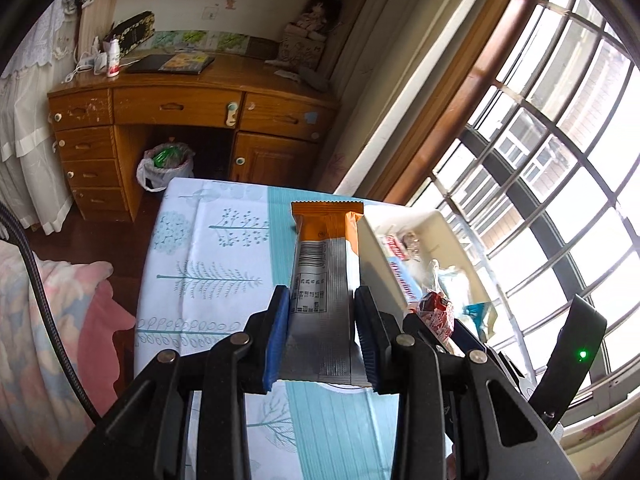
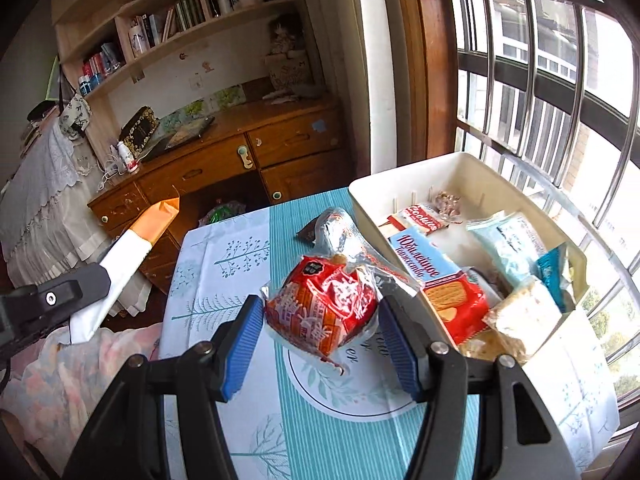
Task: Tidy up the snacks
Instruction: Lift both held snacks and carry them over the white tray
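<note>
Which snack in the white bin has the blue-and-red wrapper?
The biscuit pack lying along the white bin wall nearest the right gripper; neighbouring packets are pale or clear.

Wooden desk (image 1: 192, 104), bookshelf (image 2: 180, 12), barred window (image 1: 560, 140).

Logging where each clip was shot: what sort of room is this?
Most likely a bedroom or study at home: a wooden desk with drawers, bookshelves above it, and bedding beside the cloth-covered table.
</note>
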`<action>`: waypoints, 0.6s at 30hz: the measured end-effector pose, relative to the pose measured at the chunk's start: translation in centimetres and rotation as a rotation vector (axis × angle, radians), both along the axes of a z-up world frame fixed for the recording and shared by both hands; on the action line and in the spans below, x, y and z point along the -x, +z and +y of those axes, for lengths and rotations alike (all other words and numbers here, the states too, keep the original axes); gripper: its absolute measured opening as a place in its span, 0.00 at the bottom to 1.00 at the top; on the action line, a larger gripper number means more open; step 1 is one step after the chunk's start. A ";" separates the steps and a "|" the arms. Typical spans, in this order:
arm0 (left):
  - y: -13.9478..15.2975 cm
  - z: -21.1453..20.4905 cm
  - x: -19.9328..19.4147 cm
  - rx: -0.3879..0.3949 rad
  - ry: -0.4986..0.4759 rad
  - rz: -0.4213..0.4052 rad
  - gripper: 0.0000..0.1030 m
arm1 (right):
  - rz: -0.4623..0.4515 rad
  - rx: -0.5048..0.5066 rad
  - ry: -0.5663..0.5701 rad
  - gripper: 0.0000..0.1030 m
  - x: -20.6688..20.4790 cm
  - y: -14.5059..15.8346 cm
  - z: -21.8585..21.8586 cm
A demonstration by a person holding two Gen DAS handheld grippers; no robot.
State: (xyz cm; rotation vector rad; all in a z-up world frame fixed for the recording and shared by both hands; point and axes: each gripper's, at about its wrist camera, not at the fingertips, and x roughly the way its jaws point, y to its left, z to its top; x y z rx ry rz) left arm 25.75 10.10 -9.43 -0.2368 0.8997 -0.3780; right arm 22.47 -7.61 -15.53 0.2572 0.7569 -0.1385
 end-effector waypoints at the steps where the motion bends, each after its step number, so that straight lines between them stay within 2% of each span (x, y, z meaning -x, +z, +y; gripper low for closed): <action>1: 0.3 -0.4 0.3 0.002 -0.007 -0.004 0.30 | -0.005 0.006 -0.002 0.58 0.6 0.4 -0.4; 8: 2.2 -3.9 1.9 0.017 -0.044 -0.027 0.30 | -0.010 0.039 -0.012 0.58 3.2 2.0 -3.6; 18: 4.1 -10.0 3.0 0.038 0.005 -0.051 0.30 | -0.013 0.049 0.070 0.59 4.2 3.2 -10.1</action>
